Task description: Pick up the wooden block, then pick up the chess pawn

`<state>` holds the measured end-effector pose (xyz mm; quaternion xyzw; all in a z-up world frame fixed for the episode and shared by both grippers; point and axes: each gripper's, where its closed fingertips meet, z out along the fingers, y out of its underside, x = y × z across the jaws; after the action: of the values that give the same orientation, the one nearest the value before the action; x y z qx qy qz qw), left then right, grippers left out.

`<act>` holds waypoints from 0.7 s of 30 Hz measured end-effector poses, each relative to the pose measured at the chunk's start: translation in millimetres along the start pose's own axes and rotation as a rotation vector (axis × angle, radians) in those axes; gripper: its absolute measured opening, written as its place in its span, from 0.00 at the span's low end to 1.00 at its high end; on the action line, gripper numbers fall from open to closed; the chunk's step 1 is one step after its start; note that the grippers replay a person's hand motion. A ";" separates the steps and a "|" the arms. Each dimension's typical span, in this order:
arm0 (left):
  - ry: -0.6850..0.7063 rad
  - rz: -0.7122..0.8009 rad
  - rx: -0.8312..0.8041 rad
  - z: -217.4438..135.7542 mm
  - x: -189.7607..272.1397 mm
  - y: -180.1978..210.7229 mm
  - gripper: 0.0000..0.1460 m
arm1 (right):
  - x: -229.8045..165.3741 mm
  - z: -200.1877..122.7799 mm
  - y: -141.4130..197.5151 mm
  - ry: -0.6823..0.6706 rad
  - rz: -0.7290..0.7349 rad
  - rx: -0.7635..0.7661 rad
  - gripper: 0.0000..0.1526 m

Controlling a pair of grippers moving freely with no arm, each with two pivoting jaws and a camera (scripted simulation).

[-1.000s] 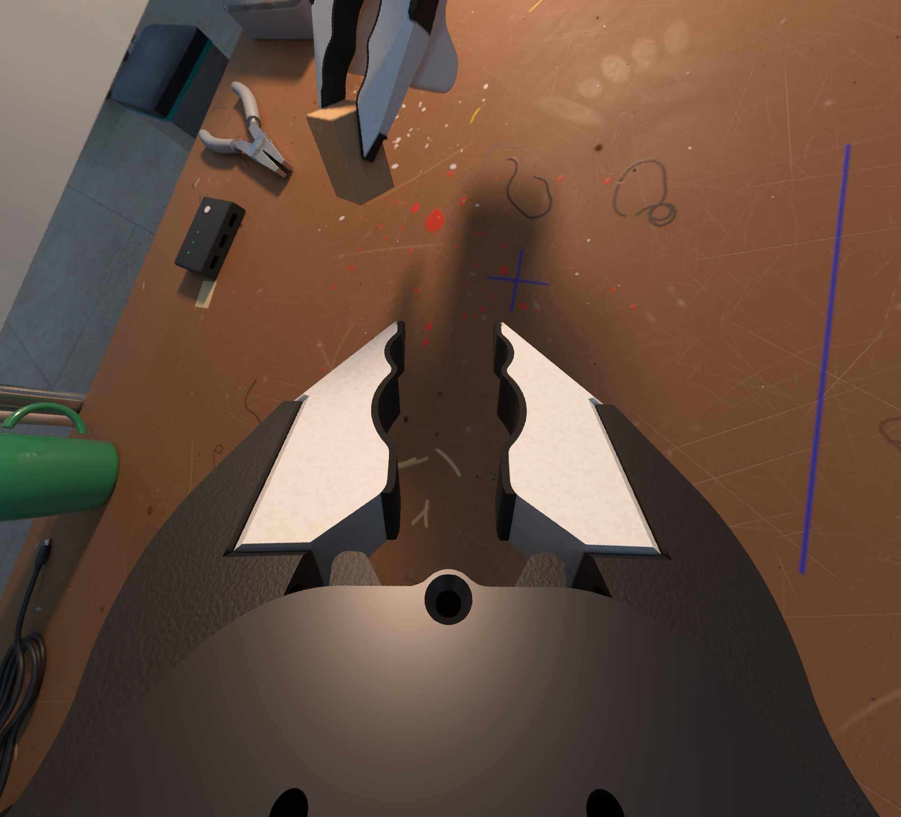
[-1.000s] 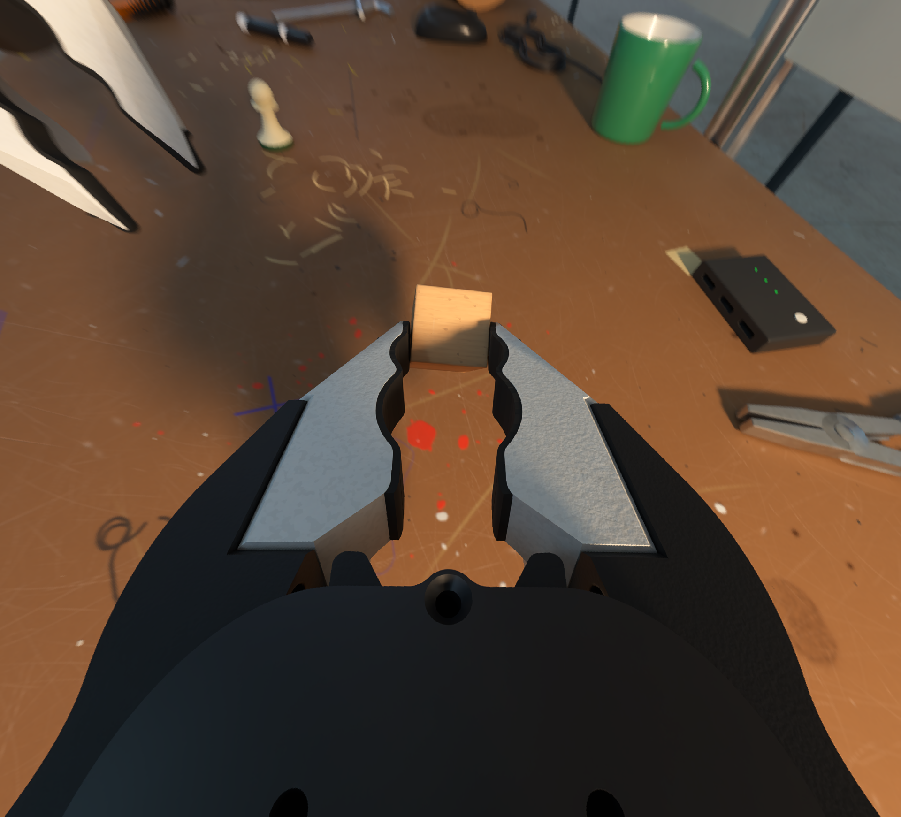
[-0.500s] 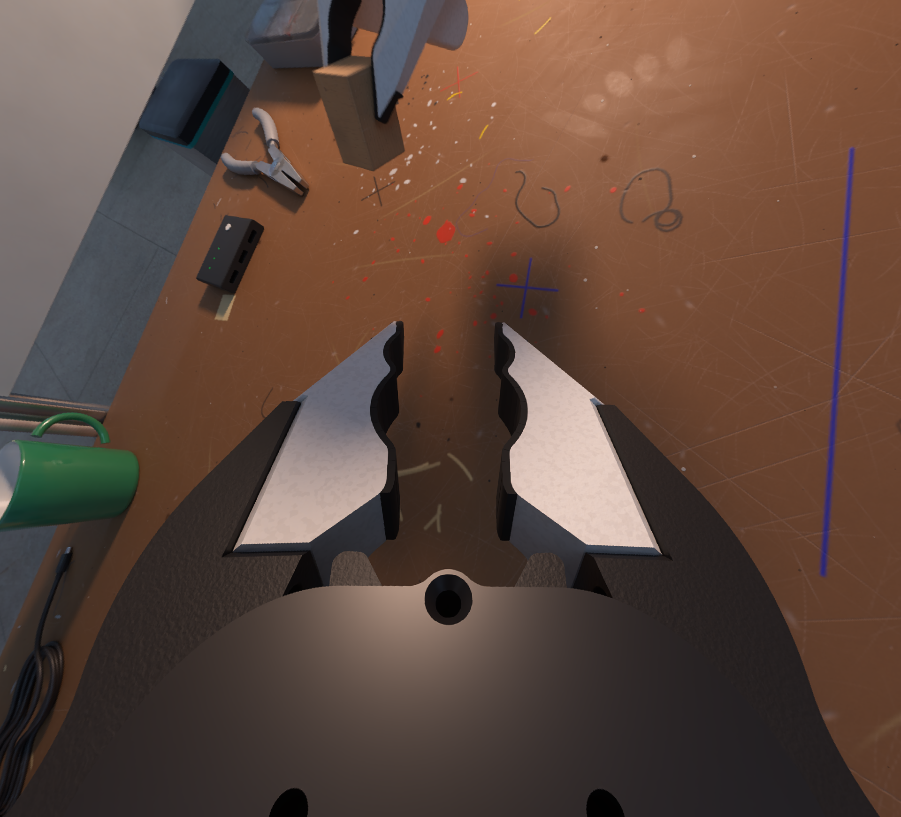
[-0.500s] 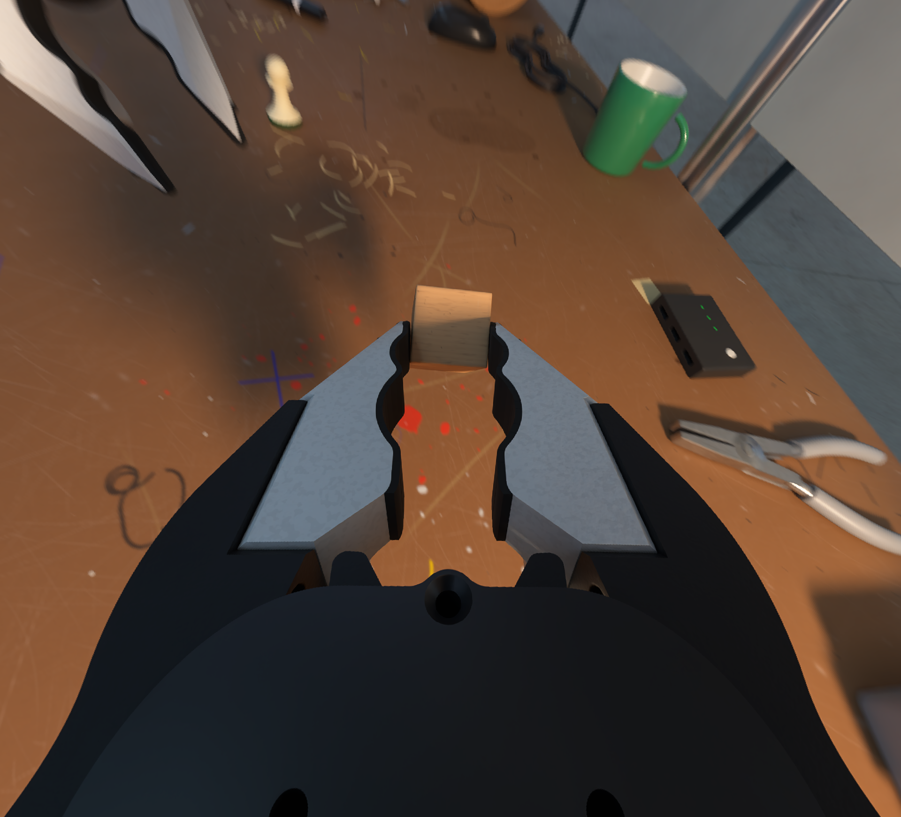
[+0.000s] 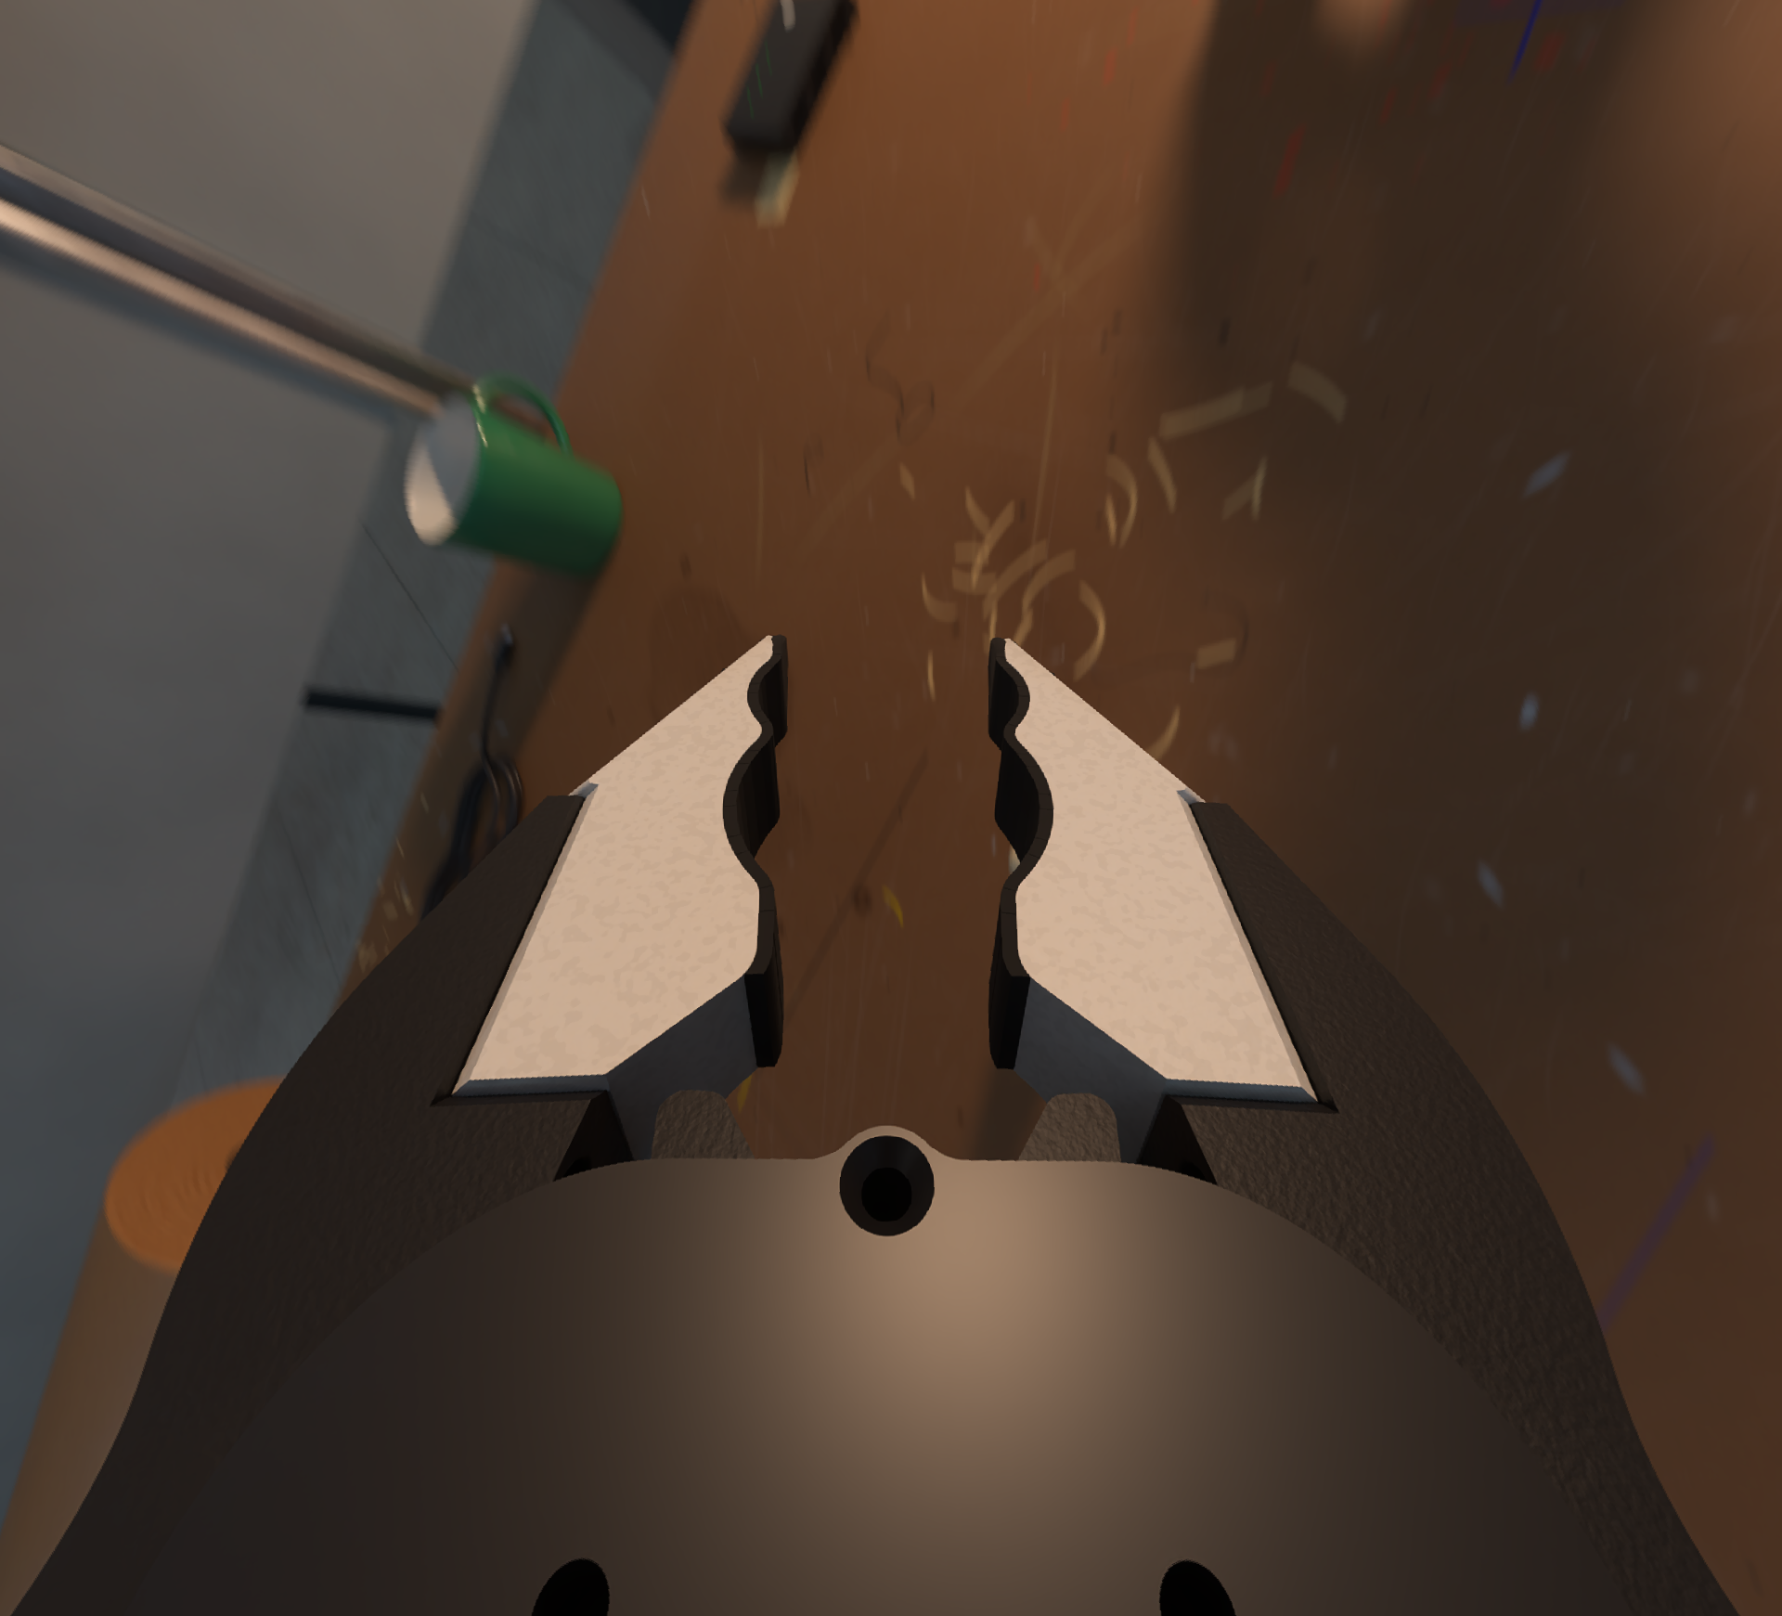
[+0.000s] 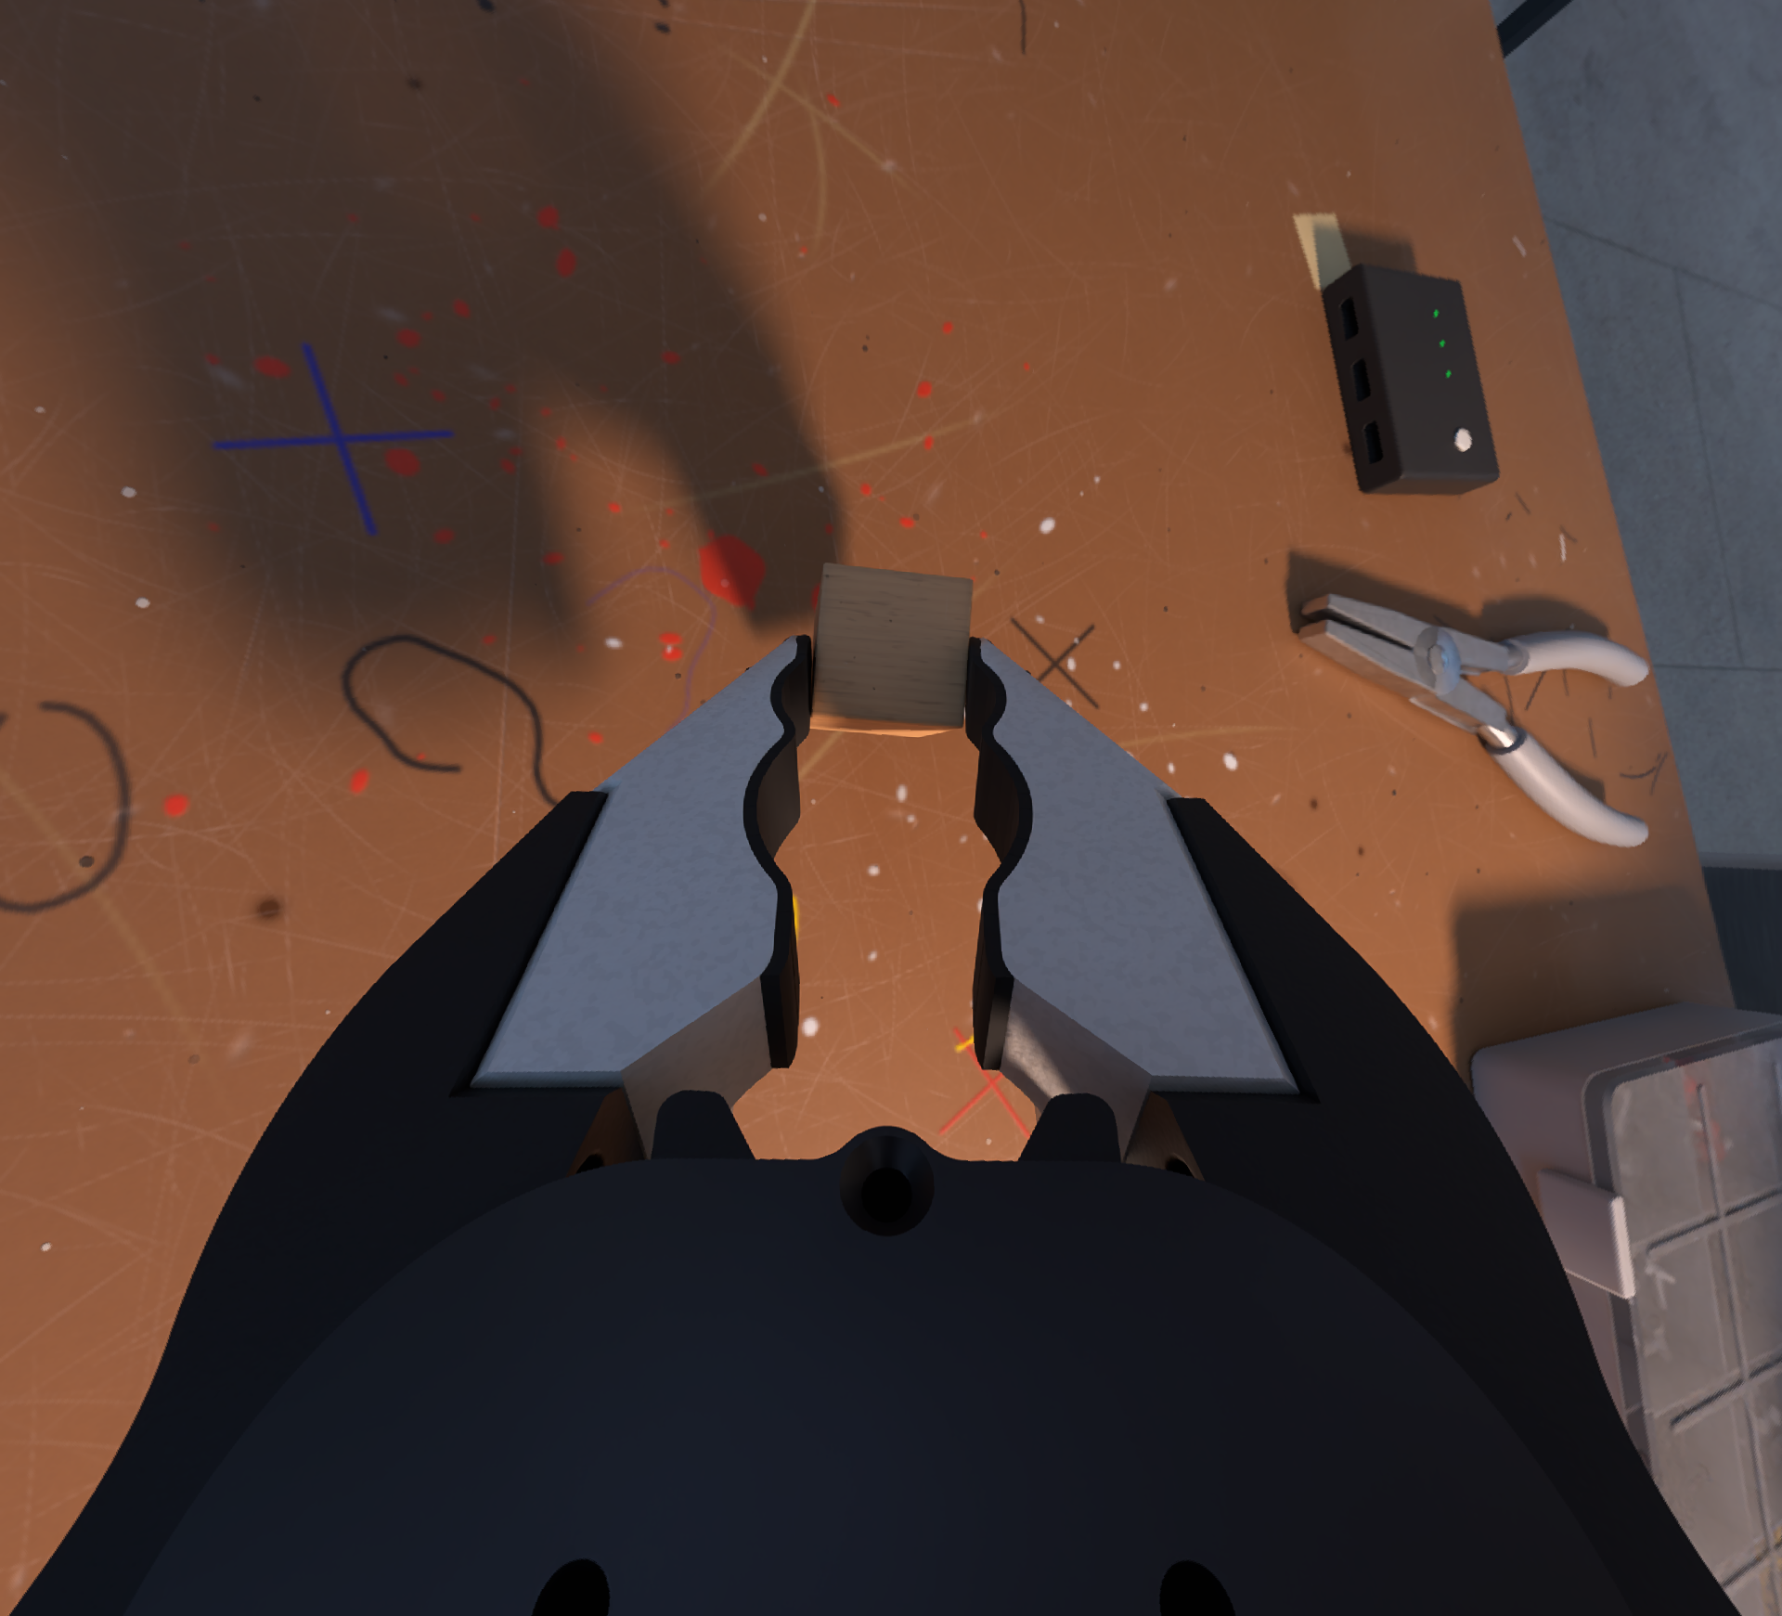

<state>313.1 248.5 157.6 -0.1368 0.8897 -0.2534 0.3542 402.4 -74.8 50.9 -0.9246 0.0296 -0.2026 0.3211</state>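
Pinching the block (image 6: pixel 889 654) between my right gripper's (image 6: pixel 885 663) fingertips at frame center, I am holding it above the table (image 6: pixel 289 943). Pliers (image 6: pixel 1475 682) are lying to the right, a black hub (image 6: pixel 1408 384) above them, a grey case (image 6: pixel 1659 1261) at lower right. My left gripper (image 5: pixel 887 654) is hanging with jaws apart, empty, over wood shavings (image 5: pixel 1022 586); a green mug (image 5: pixel 521 490) is showing at left. I am not seeing the pawn.

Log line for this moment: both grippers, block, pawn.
right hand-held gripper: shut on wooden block, lifted off bench | left hand-held gripper: open, empty, over wood shavings | chess pawn: not in view
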 end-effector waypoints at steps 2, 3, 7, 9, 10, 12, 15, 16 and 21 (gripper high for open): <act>0.043 -0.022 -0.117 0.6 -1.8 35.8 0.29 | 0.4 1.8 4.2 0.001 0.009 -0.015 0.21; 0.054 -0.025 -0.155 3.1 -1.5 50.1 0.29 | 0.3 2.5 6.2 0.001 0.009 -0.025 0.21; 0.195 -0.036 -0.238 15.7 15.1 84.4 0.28 | -1.2 5.6 14.2 -0.003 0.001 -0.071 0.21; 0.262 -0.038 -0.248 21.2 23.6 89.7 0.25 | -2.1 7.1 16.4 -0.007 0.002 -0.079 0.21; 0.281 -0.030 -0.257 24.4 26.0 91.9 0.24 | -2.3 7.5 16.5 -0.007 0.005 -0.076 0.21; 0.322 -0.019 -0.276 30.5 30.6 96.8 0.23 | -2.3 7.8 16.4 -0.010 0.012 -0.071 0.21; 0.399 -0.018 -0.304 38.9 38.7 103.7 0.22 | -2.8 8.0 16.2 -0.012 0.009 -0.077 0.21; 0.425 -0.020 -0.308 40.4 40.4 104.3 0.21 | -3.1 8.0 16.0 -0.014 0.007 -0.078 0.21; 0.552 -0.051 -0.292 41.8 48.4 102.6 0.12 | -3.8 8.1 15.6 -0.019 0.009 -0.077 0.21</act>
<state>301.4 298.8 48.2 -0.1346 0.9756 -0.1591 0.0692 403.3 -81.8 34.3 -0.9380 0.0387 -0.1912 0.2866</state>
